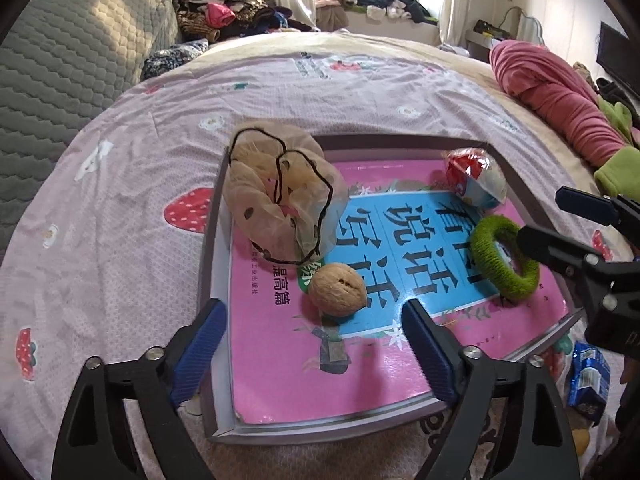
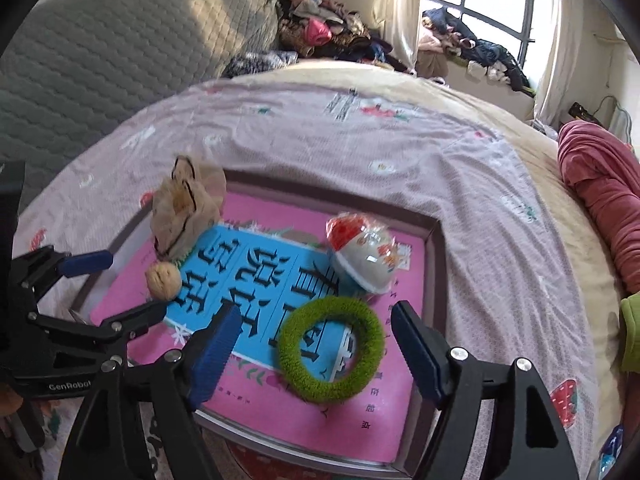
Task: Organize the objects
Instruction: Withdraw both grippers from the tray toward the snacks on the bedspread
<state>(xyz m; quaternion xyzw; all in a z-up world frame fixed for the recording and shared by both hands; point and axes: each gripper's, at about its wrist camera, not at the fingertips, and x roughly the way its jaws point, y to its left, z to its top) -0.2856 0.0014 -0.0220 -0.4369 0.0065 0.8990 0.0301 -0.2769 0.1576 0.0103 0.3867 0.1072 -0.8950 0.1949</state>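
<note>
Bedroom, daylight from a barred window [image 2: 496, 20] at the back; heaps of clothing [image 1: 224, 12] along the sill and beside a grey quilted headboard [image 1: 72, 56]. Bed covered by a pale lilac sheet [image 1: 132, 184] printed with strawberries and flowers. A rolled pink blanket [image 1: 560, 96] lies along the right edge.

On the sheet sits a shallow grey-walled tray [image 1: 210, 256], and a pink and blue book [image 1: 320, 360] with large Chinese characters fills its floor. Four things rest on the book cover:
- beige mesh scrunchie [image 1: 276, 196] with dark trim, far left corner, leaning against the tray wall
- walnut [image 1: 338, 289], just in front of the scrunchie, near it but apart
- wrapped snack ball [image 1: 476, 178], red, white and blue, in clear film, far right corner
- green fuzzy ring [image 2: 332, 346], lying flat at the near right, close below the snack ball

Left gripper [image 1: 316, 354]: jaws spread wide, nothing between the blue pads; walnut lies just ahead of the gap, untouched. Right gripper [image 2: 316, 354]: jaws likewise apart, released; green ring lies on the book between and slightly ahead of the fingertips, pads clear of it on both sides.

A small blue packet [image 1: 588, 384] lies on the sheet outside the tray, near right.
</note>
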